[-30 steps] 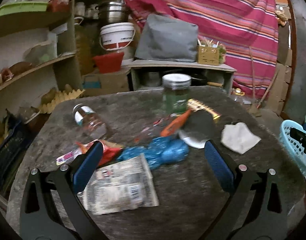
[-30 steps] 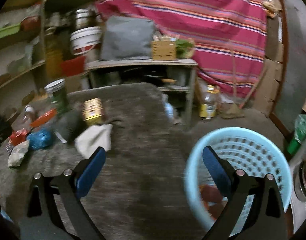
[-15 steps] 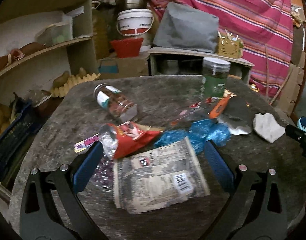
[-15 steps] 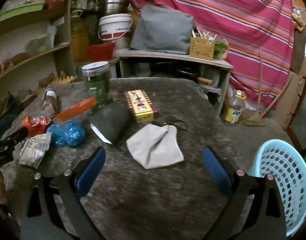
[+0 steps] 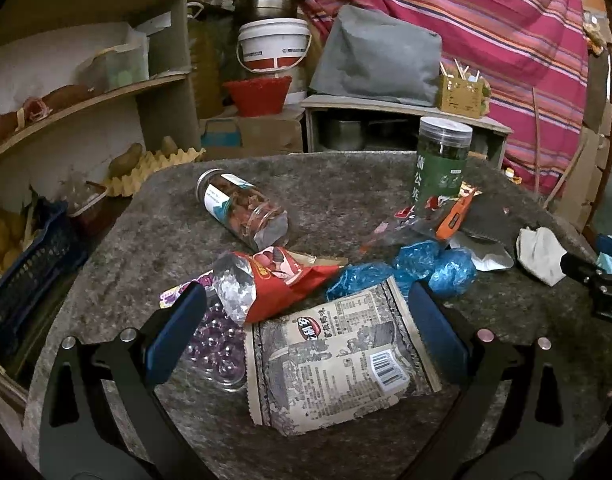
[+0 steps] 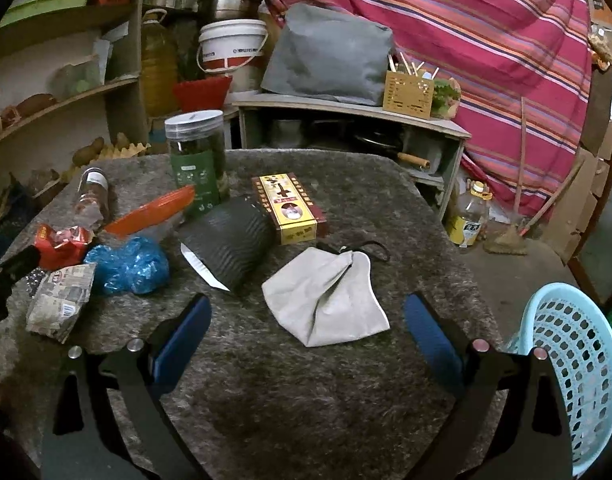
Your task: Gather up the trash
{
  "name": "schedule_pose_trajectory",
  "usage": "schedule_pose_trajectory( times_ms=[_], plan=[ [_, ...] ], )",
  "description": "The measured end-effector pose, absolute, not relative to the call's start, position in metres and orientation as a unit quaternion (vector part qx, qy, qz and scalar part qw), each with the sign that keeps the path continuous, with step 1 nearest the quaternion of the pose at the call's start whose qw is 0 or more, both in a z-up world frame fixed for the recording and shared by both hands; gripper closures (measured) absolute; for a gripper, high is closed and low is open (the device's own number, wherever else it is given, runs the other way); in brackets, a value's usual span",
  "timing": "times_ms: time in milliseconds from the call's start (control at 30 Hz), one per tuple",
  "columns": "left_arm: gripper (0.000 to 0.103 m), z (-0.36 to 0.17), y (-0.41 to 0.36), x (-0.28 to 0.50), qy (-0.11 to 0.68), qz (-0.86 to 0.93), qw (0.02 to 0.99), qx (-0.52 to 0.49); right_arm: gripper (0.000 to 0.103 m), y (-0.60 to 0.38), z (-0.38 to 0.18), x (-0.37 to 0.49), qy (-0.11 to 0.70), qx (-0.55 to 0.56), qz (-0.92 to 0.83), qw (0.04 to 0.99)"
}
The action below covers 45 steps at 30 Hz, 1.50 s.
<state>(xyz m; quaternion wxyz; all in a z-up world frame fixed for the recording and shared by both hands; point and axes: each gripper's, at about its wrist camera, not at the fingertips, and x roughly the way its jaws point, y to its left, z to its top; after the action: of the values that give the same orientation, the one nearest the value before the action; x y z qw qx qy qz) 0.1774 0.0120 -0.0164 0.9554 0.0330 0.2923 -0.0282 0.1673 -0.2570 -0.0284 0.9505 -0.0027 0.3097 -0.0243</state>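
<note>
Approach step: left gripper [image 5: 306,330] spread wide, empty, over grey snack wrapper [image 5: 338,364] at table's [image 5: 346,184] near edge; next, descend and pinch. Right gripper [image 6: 306,330] also spread, empty, near light-blue basket [image 6: 578,364].

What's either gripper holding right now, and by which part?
Nothing. Left gripper is open above the grey snack packet; right gripper is open near the grey cloth pouch.

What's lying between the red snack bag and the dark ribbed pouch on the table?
Crumpled blue plastic lies between the red snack bag and the dark ribbed pouch, clearest in the right wrist view.
</note>
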Motion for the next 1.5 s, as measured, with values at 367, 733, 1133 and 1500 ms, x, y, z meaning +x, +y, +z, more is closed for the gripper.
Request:
schedule_pose_trajectory(
  times_ms=[367,733,1133,1500],
  plan=[
    [0.016,-0.03,-0.006,0.22,0.341,-0.045,0.937,0.052,0.007,-0.264,-0.026,0.188,0.303,0.015,-0.027,0.953],
    [0.049,-0.049,0.018,0.257,0.394,-0.044,0.917,0.034,0.007,-0.264,-0.028,0.196,0.312,0.028,-0.02,0.95],
    [0.083,-0.05,0.032,0.248,0.38,-0.044,0.923,0.036,0.007,-0.263,-0.035,0.202,0.324,0.033,-0.021,0.945],
    [0.084,-0.018,0.05,0.209,0.326,-0.025,0.945,0.012,0.007,-0.27,-0.036,0.199,0.328,0.023,-0.033,0.944]
  ],
)
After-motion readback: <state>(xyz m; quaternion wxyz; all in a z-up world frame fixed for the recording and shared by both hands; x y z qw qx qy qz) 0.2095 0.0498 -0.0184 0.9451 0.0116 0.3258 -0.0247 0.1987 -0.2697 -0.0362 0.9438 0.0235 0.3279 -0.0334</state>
